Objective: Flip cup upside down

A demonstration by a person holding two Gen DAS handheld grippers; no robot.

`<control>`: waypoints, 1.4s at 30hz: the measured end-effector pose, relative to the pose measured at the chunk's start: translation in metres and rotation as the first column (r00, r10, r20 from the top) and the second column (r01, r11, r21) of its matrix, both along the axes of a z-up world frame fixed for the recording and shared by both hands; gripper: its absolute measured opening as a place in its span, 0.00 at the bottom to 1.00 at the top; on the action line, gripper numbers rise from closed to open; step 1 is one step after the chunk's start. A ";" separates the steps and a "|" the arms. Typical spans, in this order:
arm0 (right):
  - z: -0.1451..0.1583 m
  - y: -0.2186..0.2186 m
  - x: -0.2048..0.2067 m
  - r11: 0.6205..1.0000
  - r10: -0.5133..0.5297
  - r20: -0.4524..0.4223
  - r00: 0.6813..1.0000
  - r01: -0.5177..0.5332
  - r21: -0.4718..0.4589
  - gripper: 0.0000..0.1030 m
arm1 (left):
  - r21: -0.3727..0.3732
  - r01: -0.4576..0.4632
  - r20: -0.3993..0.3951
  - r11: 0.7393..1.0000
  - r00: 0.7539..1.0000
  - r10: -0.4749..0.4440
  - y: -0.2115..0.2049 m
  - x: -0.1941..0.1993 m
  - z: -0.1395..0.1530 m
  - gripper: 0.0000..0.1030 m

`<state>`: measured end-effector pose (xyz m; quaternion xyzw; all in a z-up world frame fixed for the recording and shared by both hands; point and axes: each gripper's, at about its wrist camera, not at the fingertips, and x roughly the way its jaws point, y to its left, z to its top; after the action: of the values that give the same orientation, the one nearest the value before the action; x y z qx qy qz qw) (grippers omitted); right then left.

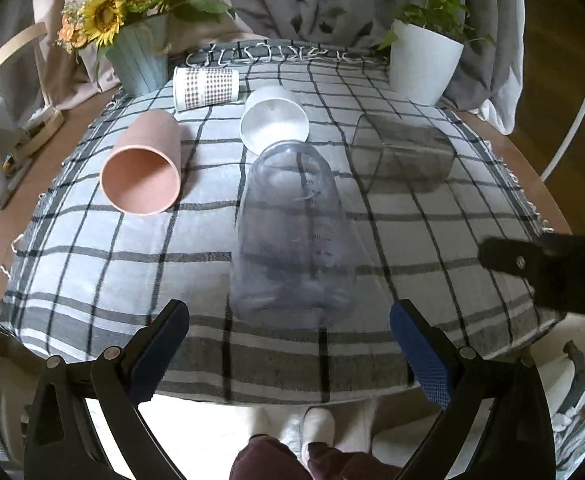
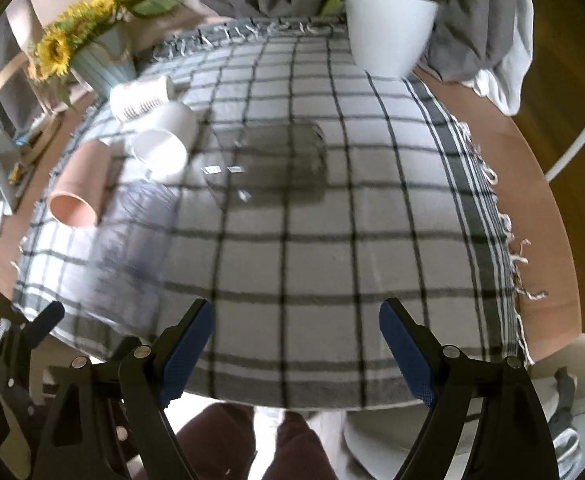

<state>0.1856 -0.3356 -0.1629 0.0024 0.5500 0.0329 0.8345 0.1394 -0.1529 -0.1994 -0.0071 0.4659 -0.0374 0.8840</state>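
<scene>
Several cups lie on their sides on a checked cloth (image 1: 92, 280). A clear bluish plastic cup (image 1: 292, 232) lies straight ahead of my left gripper (image 1: 290, 312), which is open and empty just short of it. A pink cup (image 1: 142, 170), a white cup (image 1: 274, 120), a patterned cup (image 1: 206, 88) and a dark smoky glass (image 1: 402, 156) lie beyond. My right gripper (image 2: 296, 312) is open and empty above the cloth's near edge, with the smoky glass (image 2: 272, 164) ahead and the clear cup (image 2: 132, 236) blurred at its left.
A sunflower pot (image 1: 138, 60) stands at the back left and a white plant pot (image 1: 424, 60) at the back right. The cloth (image 2: 332, 260) covers a round wooden table (image 2: 532, 184). The right gripper's body (image 1: 552, 268) shows at the left view's right edge.
</scene>
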 end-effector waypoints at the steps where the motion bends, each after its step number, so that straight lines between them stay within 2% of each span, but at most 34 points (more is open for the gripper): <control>1: -0.003 -0.002 -0.001 1.000 -0.003 -0.008 1.000 0.003 -0.004 0.83 | -0.001 -0.005 0.005 1.000 1.000 0.005 -0.001 0.001 -0.004 0.99; 5: -0.018 -0.010 -0.004 1.000 -0.012 -0.050 0.999 0.012 -0.004 0.83 | -0.022 -0.017 0.008 1.000 1.000 0.017 0.001 0.007 -0.014 0.93; 10: -0.028 -0.010 -0.003 1.000 -0.010 -0.078 0.997 0.011 0.009 0.83 | -0.022 -0.043 0.042 0.999 0.998 0.044 0.004 0.017 -0.015 0.92; 18: -0.031 -0.005 0.000 1.000 0.013 -0.081 0.997 -0.012 0.018 0.83 | -0.058 -0.024 0.034 0.998 0.999 0.026 0.003 0.021 -0.017 0.70; 23: -0.032 -0.003 0.001 1.000 0.014 -0.086 0.996 -0.012 0.019 0.83 | -0.046 -0.013 0.031 0.999 0.999 0.014 0.002 0.022 -0.015 0.70; 33: -0.028 -0.002 0.000 0.998 0.010 -0.080 0.997 -0.005 0.063 0.83 | -0.071 -0.001 0.039 0.998 0.999 0.004 0.005 0.016 0.003 0.70; 42: -0.016 -0.004 0.007 0.995 -0.006 -0.039 0.999 0.010 0.099 0.83 | -0.079 0.008 0.052 0.997 0.999 -0.004 0.003 0.025 0.020 0.70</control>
<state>0.1923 -0.3401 -0.1790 0.0465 0.5639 0.0568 0.8226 0.1645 -0.1501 -0.1793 -0.0398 0.4412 -0.0586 0.8946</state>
